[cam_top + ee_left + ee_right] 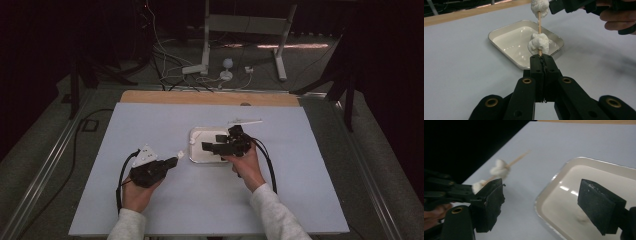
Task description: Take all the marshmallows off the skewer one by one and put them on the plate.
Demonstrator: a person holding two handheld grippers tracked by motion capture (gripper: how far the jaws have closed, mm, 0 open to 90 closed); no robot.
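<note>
My left gripper point(541, 58) is shut on the lower end of a wooden skewer point(539, 21). Two white marshmallows are threaded on it, one point(538, 43) just above the jaws and one point(539, 6) higher up. In the high view this gripper point(175, 161) sits left of the metal tray point(196, 135), its marshmallow point(180, 155) near the tray's left edge. My right gripper point(206, 146) hovers over the tray with jaws pointing left. Its jaws stand wide open point(542, 187) and hold nothing. The skewer's marshmallows point(499, 168) show blurred beyond its left jaw, above the tray point(564, 165).
The tray lies mid-table on a pale grey mat point(150, 120). A thin white strip point(245, 121) lies just beyond the tray. A wooden table edge point(210, 97) runs along the back. Cables and stand legs point(205, 65) are on the floor behind.
</note>
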